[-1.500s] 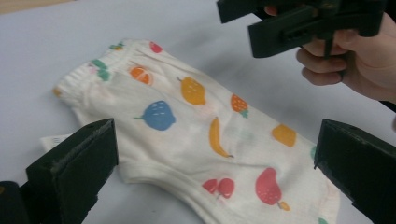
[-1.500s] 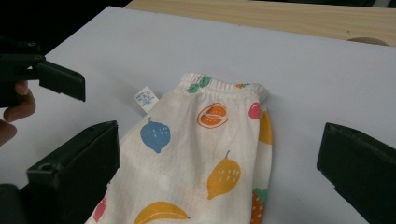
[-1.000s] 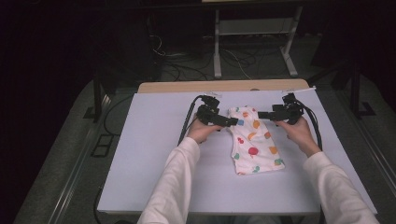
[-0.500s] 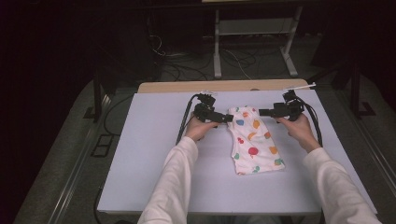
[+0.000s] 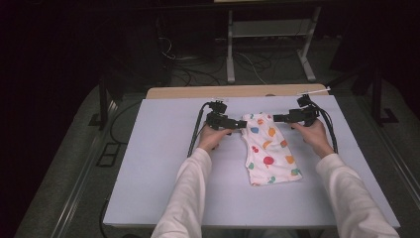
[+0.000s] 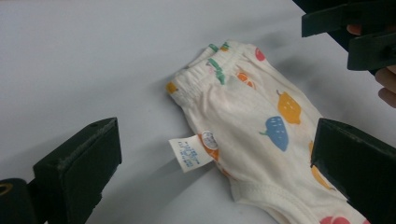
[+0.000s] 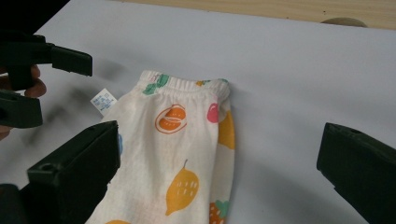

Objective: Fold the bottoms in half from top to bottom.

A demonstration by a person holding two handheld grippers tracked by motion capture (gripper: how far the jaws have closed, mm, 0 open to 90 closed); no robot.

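A small white garment (image 5: 268,147) printed with coloured fruit lies folded flat on the white table (image 5: 158,168); its elastic waistband (image 7: 187,85) points to the far side and a white label (image 6: 189,154) sticks out at its left edge. My left gripper (image 5: 241,124) stands open just left of the waistband, with the label edge between its jaws in the left gripper view (image 6: 212,163). On the other side my right gripper (image 5: 275,118) is open at the waistband's right corner (image 7: 217,168). Neither holds the cloth.
A wooden strip (image 5: 233,91) runs along the table's far edge. Beyond it stand a metal stand (image 5: 270,49) and floor cables. Bare table surface lies left, right and in front of the garment.
Both grippers have drawn slightly inward toward the garment's waistband. The garment itself lies as before.
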